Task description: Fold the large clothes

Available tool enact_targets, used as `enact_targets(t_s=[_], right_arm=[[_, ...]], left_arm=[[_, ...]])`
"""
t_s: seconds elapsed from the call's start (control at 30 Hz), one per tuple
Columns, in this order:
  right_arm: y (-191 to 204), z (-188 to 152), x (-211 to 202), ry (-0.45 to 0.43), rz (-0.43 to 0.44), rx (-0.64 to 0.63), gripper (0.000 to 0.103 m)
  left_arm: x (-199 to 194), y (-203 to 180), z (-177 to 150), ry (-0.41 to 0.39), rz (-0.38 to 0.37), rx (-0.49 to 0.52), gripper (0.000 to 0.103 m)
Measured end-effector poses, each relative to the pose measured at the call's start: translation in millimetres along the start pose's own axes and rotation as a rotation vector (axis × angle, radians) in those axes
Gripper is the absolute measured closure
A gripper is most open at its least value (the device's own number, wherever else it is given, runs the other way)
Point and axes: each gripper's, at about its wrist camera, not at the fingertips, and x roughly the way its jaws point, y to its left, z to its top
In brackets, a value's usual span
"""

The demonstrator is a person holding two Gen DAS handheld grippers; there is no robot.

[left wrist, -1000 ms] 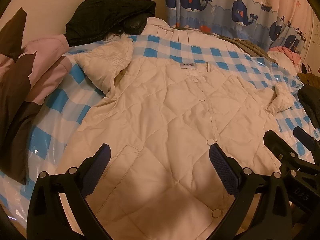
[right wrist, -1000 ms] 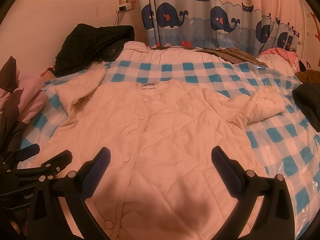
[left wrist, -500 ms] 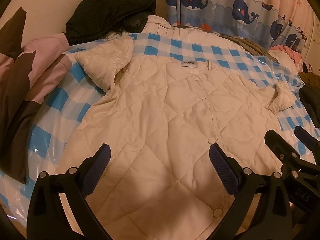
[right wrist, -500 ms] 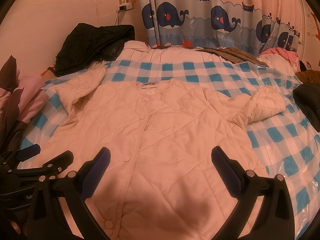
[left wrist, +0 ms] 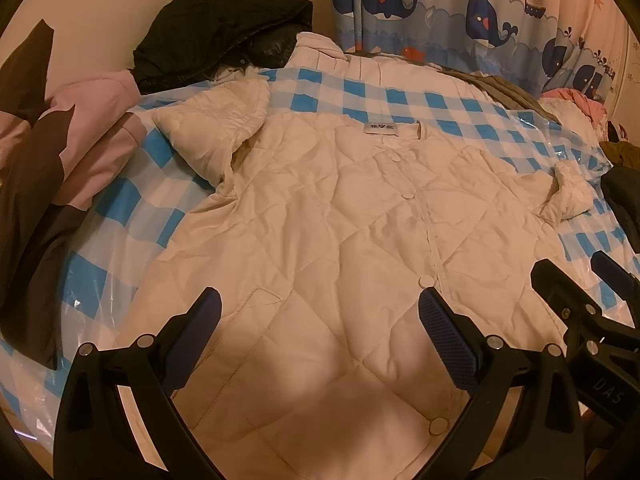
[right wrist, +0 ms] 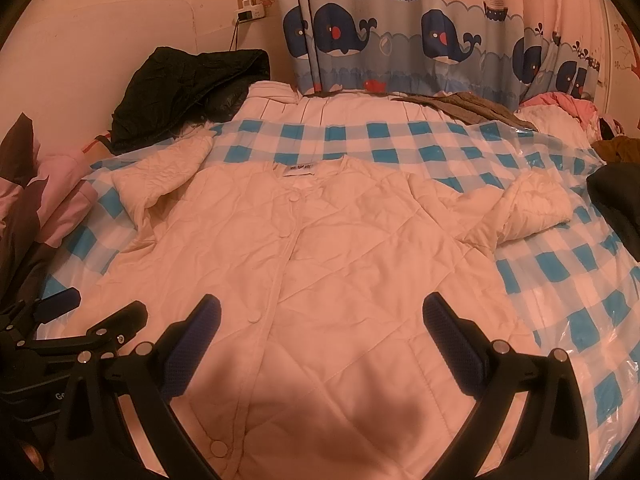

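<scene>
A cream quilted jacket [left wrist: 332, 232] [right wrist: 352, 248] lies flat and buttoned, front up, on a blue-and-white checked plastic sheet [left wrist: 400, 96] [right wrist: 560, 272] over the bed. Its left sleeve [left wrist: 216, 132] [right wrist: 160, 176] and right sleeve [left wrist: 568, 196] [right wrist: 528, 208] are bunched up beside the body. My left gripper [left wrist: 318, 320] hovers open above the jacket's lower hem, left of the button line. My right gripper [right wrist: 320, 324] hovers open over the hem too, right of the buttons. Each gripper shows at the edge of the other's view, the right gripper [left wrist: 592, 300] and the left gripper [right wrist: 80, 320].
A black coat [left wrist: 216, 52] [right wrist: 180, 88] is heaped at the far left corner. Pink and brown bedding [left wrist: 52, 152] lies along the left. Dark clothes [right wrist: 616, 196] sit at the right edge, a grey garment [right wrist: 460, 108] and a whale-print curtain [right wrist: 420, 40] behind.
Both grippers have stayed open and almost still; the views have shifted only very slightly. The jacket has not moved.
</scene>
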Motion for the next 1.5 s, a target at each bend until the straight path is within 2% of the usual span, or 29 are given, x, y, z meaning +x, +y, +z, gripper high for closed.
enact_targets(t_s=[0.87,0.93,0.97,1.03,1.07,1.17,1.23,1.37,1.43,1.5], right_arm=[[-2,-2,-1,0.006,-0.001,0.027,0.006],[-7,-3,-2,0.018,0.025,0.041,0.006],[-14,-2,-1,0.039,0.067,0.055,0.006],[-34,4,6,0.118,0.205,0.119,0.006],[-45,6,5,0.121,0.230,0.162,0.006],[-100,24,-10,0.071,0.252,0.278,0.006],[-155,38,-16,0.035,0.263,0.352,0.006],[-264,54,-3,0.034,0.194,0.488,0.006],[-312,54,15,0.075,0.235,0.604,0.006],[-359,48,42,0.097,0.323,0.749,0.006]], left_arm=[[2,3,5,0.002,-0.012,-0.010,0.008],[2,-1,6,0.001,-0.023,-0.010,0.008],[1,-5,6,-0.003,-0.025,-0.007,0.008],[3,-14,6,-0.008,-0.026,-0.002,0.008],[4,-15,6,-0.006,-0.029,-0.001,0.008],[10,-22,6,0.012,-0.040,-0.003,0.008],[12,-28,4,0.020,-0.051,0.003,0.008],[9,-44,0,0.013,-0.060,0.042,0.008],[9,-50,-1,0.011,-0.061,0.056,0.008],[13,-54,-2,0.020,-0.064,0.060,0.008]])
